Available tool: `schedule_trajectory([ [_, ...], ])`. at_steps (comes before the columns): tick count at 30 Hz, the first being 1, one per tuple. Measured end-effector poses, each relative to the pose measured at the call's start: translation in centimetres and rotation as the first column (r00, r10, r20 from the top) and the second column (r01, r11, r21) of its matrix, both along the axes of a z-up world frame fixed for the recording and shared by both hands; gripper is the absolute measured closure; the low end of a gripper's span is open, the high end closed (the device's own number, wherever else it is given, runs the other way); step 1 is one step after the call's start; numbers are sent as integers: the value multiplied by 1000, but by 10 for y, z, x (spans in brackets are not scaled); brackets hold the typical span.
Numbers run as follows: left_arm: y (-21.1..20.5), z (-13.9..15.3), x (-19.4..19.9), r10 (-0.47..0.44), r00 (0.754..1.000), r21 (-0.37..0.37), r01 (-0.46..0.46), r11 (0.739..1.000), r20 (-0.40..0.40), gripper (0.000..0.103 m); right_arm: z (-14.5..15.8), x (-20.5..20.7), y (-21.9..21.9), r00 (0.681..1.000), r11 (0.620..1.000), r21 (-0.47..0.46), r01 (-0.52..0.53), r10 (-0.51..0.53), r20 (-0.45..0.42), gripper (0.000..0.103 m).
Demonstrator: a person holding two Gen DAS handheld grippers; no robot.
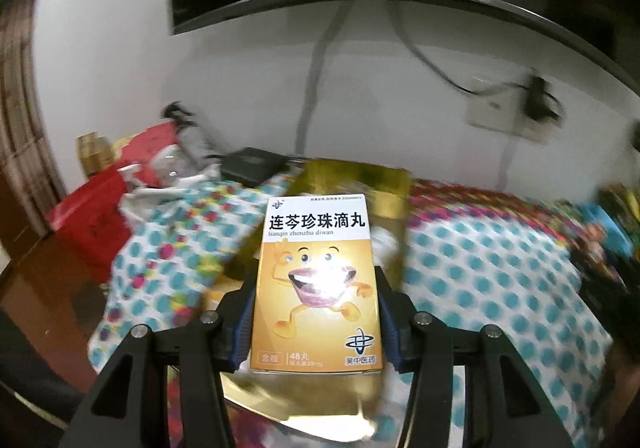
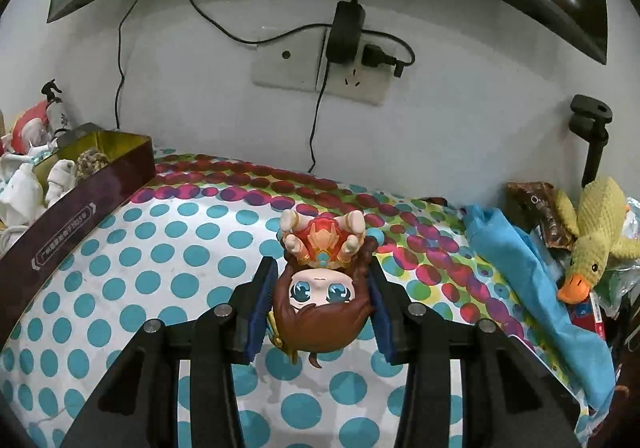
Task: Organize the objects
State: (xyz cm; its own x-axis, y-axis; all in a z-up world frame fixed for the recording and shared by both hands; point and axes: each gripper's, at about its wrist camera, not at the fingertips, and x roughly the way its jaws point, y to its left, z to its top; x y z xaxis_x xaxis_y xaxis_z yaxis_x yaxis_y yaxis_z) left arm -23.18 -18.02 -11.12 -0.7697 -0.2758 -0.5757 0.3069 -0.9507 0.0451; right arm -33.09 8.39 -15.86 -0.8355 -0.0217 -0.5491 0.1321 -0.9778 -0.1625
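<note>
Both tools are loaded. The left gripper [image 1: 316,312] is clamped on an orange medicine box [image 1: 316,288], its blue pads pressed to the 2 long sides, the printed face toward the camera and the box upright. The surroundings in the left wrist view are smeared by motion blur; the box itself is sharp, so the grip appears firm. Directly behind and beneath it sits an open gold-lined storage box [image 1: 360,184] on the polka-dot tablecloth [image 1: 480,268].

The right gripper [image 2: 320,304] is closed on the head of a small figurine [image 2: 320,288] with brown hair and blue eyes, held upside down with its feet pointing away. It hangs above the cloth; contact with the cloth cannot be confirmed. The storage box [image 2: 92,184] lies well to the left in this view, already holding white items and a rope knot. A plush duck [image 2: 592,232] and blue cloth [image 2: 528,264] lie at the right edge.

Assessment: the step in hand is carrying the medicine box to the storage box. Recommended practice: slow the hand before release, bring the carton down inside the gold wall, lower it until it rests on the contents, then part the fingers. The figurine's rounded head gives little purchase; keep that hand level until its turn.
</note>
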Motion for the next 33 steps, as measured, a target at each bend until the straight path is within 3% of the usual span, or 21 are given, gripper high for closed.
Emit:
schedule_trajectory([
  [4,-20,7,-27,25,1000,-71,-25,997,3,51,-1,-2,3,1000,1000,-6,18,-18,9,62],
  [9,-26,4,-55,15,997,-77,-10,997,69,51,-3,-1,-2,1000,1000,23,12,-12,8,62],
  [14,-22,-3,-55,17,997,-77,-12,997,69,50,-3,-2,-2,1000,1000,24,10,-10,10,62],
  [15,-21,-4,-53,14,998,-77,-9,997,66,48,-3,-1,-2,1000,1000,23,10,-11,9,62],
  [16,-19,-5,-50,16,998,-91,-10,996,68,36,-3,-1,-2,1000,1000,21,11,-11,9,62],
  [17,-17,-6,-47,18,997,-106,-10,994,70,20,-3,-1,-1,1000,1000,20,11,-11,8,62],
  [18,-16,-8,-42,14,998,-115,-6,993,66,17,-2,-1,-1,1000,1000,18,11,-11,5,62],
  [23,-20,-12,-3,13,999,-107,-10,994,31,17,-2,-1,-1,1000,1000,16,14,-14,5,62],
  [30,-44,-25,68,81,997,-36,-81,996,7,17,0,1,-5,1000,999,34,5,-4,-9,67],
  [33,-50,-26,80,84,996,-29,-85,996,-10,17,-1,1,-6,1000,999,40,5,-5,-6,67],
])
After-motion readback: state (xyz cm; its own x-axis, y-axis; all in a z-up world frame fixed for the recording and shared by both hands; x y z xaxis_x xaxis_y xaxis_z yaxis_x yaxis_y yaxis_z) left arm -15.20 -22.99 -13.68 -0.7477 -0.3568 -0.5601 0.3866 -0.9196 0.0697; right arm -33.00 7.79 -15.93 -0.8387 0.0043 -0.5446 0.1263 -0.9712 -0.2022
